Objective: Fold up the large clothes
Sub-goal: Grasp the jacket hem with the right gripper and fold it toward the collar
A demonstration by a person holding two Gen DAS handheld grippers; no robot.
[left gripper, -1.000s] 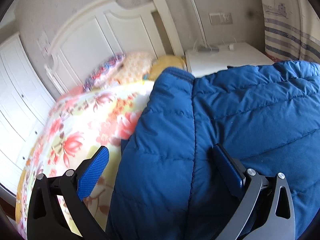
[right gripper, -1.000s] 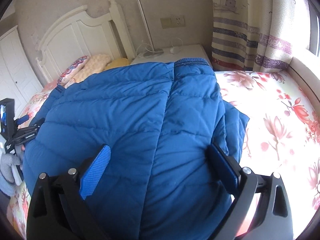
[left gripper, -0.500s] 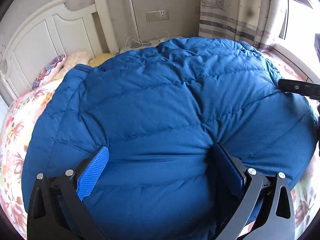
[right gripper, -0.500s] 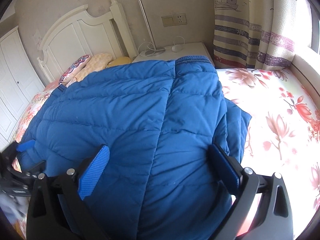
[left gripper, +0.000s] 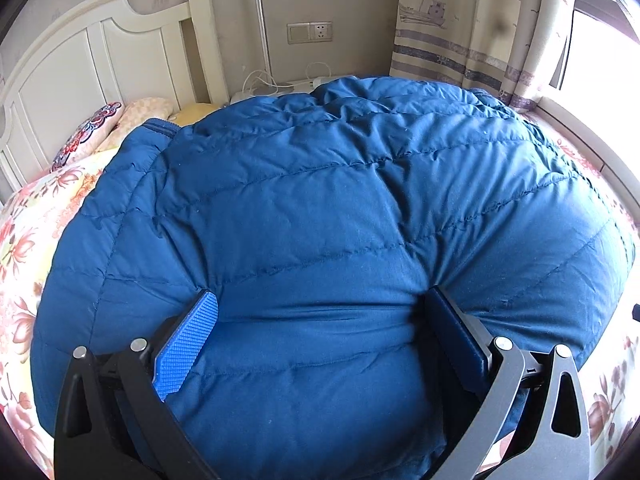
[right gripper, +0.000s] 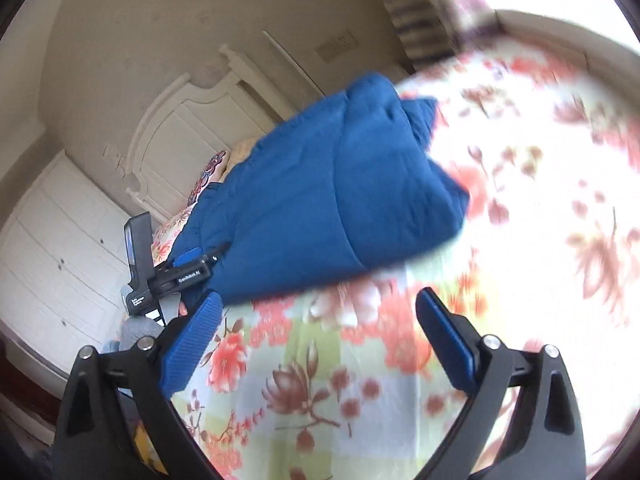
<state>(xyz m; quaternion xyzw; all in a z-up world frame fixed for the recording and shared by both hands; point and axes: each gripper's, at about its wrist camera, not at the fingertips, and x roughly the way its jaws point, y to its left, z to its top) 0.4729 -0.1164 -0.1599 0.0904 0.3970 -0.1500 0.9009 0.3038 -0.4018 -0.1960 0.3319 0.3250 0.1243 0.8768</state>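
Observation:
A big blue quilted down jacket (left gripper: 320, 216) lies folded on the floral bed; it also shows in the right wrist view (right gripper: 332, 204). My left gripper (left gripper: 320, 308) is wide open with its jaws straddling the jacket's near edge, the padding bulging between the fingers. My right gripper (right gripper: 316, 308) is open and empty, tilted, above the floral bedspread (right gripper: 360, 380) and clear of the jacket. The left gripper's body shows at the jacket's left edge in the right wrist view (right gripper: 180, 272).
A white headboard (left gripper: 100, 52) and pillows (left gripper: 120, 120) stand at the far end. A nightstand with a lamp rod (left gripper: 262, 36) and cables is behind the jacket. Curtains (left gripper: 480, 24) and a bright window are at the right. White drawers (right gripper: 52, 248) stand left of the bed.
My right gripper has pulled off the jacket, swung away and tilted; it now hangs over bare bedspread. My left gripper has moved slightly closer onto the jacket's edge.

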